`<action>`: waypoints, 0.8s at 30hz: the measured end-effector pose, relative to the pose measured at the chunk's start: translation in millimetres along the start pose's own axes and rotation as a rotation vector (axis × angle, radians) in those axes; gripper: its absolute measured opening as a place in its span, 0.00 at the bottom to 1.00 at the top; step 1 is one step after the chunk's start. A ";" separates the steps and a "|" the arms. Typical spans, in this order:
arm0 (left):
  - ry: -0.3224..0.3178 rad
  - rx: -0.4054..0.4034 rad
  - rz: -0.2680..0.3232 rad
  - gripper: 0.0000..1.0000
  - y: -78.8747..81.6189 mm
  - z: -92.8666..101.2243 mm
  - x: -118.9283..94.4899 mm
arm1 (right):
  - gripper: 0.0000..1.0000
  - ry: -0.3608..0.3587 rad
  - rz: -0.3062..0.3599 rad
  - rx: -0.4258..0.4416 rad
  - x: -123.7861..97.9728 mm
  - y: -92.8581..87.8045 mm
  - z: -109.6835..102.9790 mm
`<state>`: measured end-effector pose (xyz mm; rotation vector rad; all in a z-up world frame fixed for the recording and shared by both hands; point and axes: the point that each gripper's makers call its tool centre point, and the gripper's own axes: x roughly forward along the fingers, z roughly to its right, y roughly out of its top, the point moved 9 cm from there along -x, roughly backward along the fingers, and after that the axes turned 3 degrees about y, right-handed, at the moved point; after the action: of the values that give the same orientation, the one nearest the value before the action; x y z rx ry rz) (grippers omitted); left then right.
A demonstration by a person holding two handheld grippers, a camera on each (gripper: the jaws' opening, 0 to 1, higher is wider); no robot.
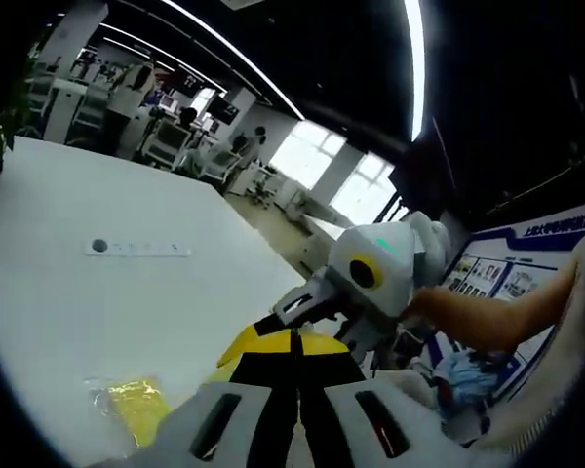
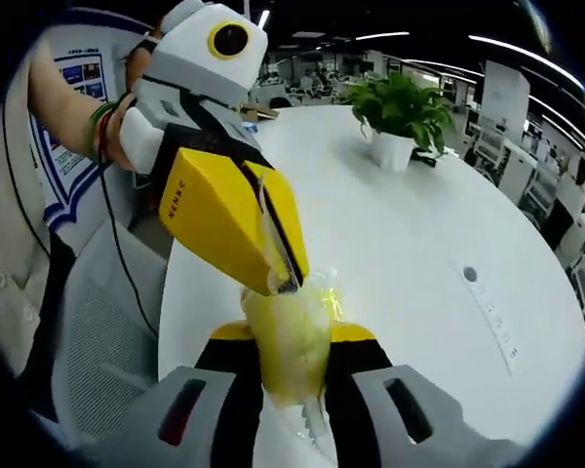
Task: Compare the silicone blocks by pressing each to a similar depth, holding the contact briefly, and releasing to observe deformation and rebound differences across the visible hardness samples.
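Both grippers met at a bagged yellow sample above the white table.
The right gripper clenched the bagged yellow block; the left gripper pinched the bag's top. A second yellow packet lay on the table.

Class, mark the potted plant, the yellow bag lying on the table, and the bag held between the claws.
potted plant (image 2: 402,109), right gripper view, on its leaves.
yellow bag on the table (image 1: 136,403), left gripper view, mid-bag.
held bag (image 2: 291,341), right gripper view, its yellow middle.
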<state>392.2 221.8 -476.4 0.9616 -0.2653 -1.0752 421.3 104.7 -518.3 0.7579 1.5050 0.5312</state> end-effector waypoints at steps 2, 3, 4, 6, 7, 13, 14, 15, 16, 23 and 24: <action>-0.003 0.000 -0.002 0.00 -0.1 0.3 0.3 | 0.18 0.002 -0.006 0.000 -0.6 -0.6 -0.7; -0.003 0.001 -0.002 0.00 -0.1 0.5 0.4 | 0.17 0.002 -0.007 0.002 -0.7 -0.6 -0.8; -0.004 0.000 -0.002 0.00 -0.2 0.7 0.5 | 0.16 0.003 -0.007 0.003 -1.0 -0.9 -1.1; -0.007 -0.001 -0.004 0.00 -0.6 0.8 1.0 | 0.16 0.005 -0.014 0.009 -1.8 -1.8 -2.0; -0.007 -0.001 -0.004 0.00 -0.8 0.8 1.2 | 0.15 0.004 -0.017 0.008 -1.9 -2.0 -2.1; -0.014 -0.004 -0.009 0.00 -3.2 1.4 3.4 | 0.13 0.019 -0.040 0.028 -3.8 -4.8 -4.7; -0.014 -0.004 -0.010 0.00 -3.3 1.5 3.5 | 0.13 0.017 -0.049 0.030 -4.1 -5.6 -4.8; -0.012 -0.004 -0.013 0.00 -4.5 1.4 4.3 | 0.13 0.020 -0.054 0.032 -4.1 -6.1 -5.0; -0.013 -0.004 -0.014 0.00 -5.1 1.4 4.8 | 0.13 0.022 -0.060 0.036 -4.3 -6.8 -5.6; -0.015 -0.004 -0.018 0.00 -8.3 2.6 6.9 | 0.12 0.027 -0.077 0.041 -5.8 -9.8 -7.8; -0.016 -0.006 -0.020 0.00 -8.4 2.6 7.1 | 0.12 0.028 -0.078 0.042 -5.8 -10.0 -7.8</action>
<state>388.8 213.3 -483.1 0.9528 -0.2659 -1.1015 412.0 94.6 -520.9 0.7238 1.5696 0.4542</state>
